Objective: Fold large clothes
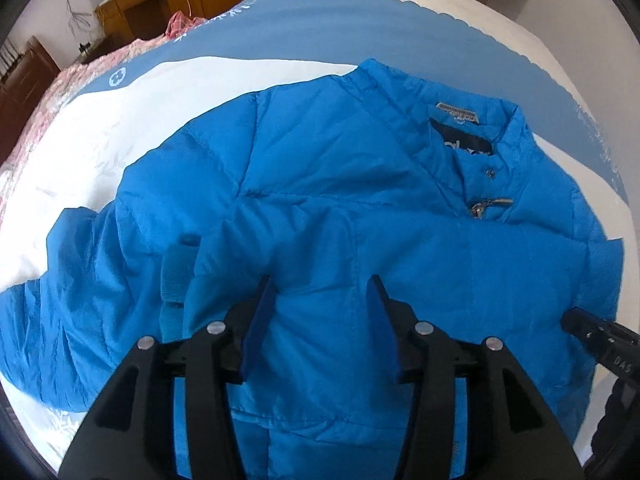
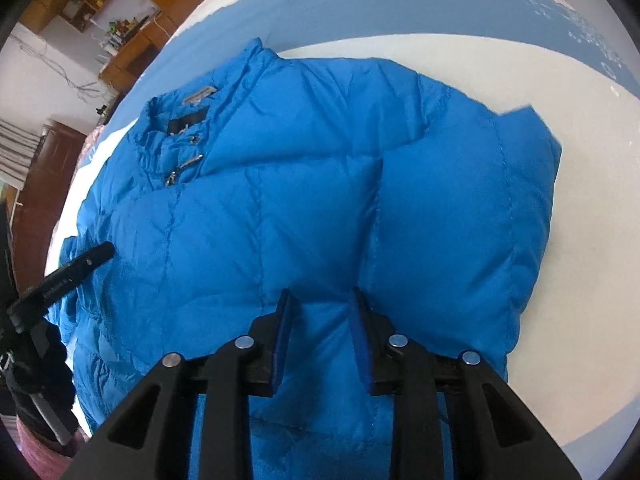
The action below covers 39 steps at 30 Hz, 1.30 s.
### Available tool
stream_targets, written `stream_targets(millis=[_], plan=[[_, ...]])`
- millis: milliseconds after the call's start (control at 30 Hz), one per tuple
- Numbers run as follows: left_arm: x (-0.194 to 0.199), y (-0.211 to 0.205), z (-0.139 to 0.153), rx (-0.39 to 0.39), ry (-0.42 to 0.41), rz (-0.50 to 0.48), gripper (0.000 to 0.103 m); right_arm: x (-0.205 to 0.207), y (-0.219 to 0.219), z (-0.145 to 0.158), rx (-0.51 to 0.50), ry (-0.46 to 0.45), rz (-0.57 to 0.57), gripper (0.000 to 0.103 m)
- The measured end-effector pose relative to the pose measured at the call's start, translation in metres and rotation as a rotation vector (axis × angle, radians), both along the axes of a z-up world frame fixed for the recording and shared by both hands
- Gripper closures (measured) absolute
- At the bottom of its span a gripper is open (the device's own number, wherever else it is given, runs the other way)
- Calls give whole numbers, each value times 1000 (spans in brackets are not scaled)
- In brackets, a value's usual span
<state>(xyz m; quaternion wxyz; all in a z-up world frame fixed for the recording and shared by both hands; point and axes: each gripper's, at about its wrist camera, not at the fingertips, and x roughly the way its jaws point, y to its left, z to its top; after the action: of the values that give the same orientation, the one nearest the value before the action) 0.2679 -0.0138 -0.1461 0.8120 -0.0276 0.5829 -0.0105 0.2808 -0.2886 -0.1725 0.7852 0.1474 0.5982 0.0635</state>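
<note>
Both grippers are seen poised over a blue puffer jacket (image 1: 340,184) laid front-up on a bed (image 1: 168,92) with a blue-and-white cover. Jaws of the left gripper (image 1: 322,300) are spread, fabric lying between them but not visibly pinched. Jaws of the right gripper (image 2: 320,308) stand narrower, with a puffed ridge of the jacket between the pads; whether it is clamped cannot be told. The collar (image 2: 176,120) is closed, its zip pull (image 1: 490,204) exposed. The garment is judged light, soft, bulky and slippery; hold is best taken at stitched seams or the hem, not on puffed panels.
</note>
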Motion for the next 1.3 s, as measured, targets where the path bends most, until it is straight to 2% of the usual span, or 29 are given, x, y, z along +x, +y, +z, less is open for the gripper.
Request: stream_targets(millis=[100, 200, 300, 367, 533, 600, 667, 733, 767, 833, 933, 1167, 1233, 1300], plan=[[-14, 6, 17, -60, -17, 0, 56, -20, 2, 23, 50, -43, 36, 72], [-35, -1, 22, -27, -30, -38, 55, -42, 14, 33, 19, -51, 79, 71], [-36, -5, 1, -2, 13, -44, 55, -51, 19, 16, 3, -2, 67, 71], [-31, -3, -15, -16, 46, -35, 55, -50, 17, 2, 21, 15, 45, 71], [-30, -8, -24, -10, 37, -47, 55, -51, 14, -9, 61, 3, 18, 71], [-27, -4, -23, -38, 46, -37, 55, -49, 14, -7, 58, 10, 24, 71], [-27, 2, -18, -70, 56, -27, 56, -51, 12, 3, 52, 19, 20, 71], [-34, 17, -1, -110, 33, -4, 56, -59, 10, 24, 57, -42, 19, 69], [-40, 27, 10, -118, 6, 8, 53, -64, 8, 37, 60, -80, 20, 67], [-56, 55, 33, -117, -54, 47, 40, -72, 3, 54, 45, -106, 17, 64], [-78, 114, 47, -70, -70, 157, 39, -76, -4, 64, 6, -99, 3, 63], [-157, 287, 39, 135, 2, 576, 38, -75, -7, 54, -32, -51, -11, 63], [-181, 333, 32, 139, 40, 711, 38, -72, -4, 51, -34, -42, -8, 63], [-203, 369, 26, 107, 55, 822, 38, -68, 3, 50, -34, -40, 4, 63]])
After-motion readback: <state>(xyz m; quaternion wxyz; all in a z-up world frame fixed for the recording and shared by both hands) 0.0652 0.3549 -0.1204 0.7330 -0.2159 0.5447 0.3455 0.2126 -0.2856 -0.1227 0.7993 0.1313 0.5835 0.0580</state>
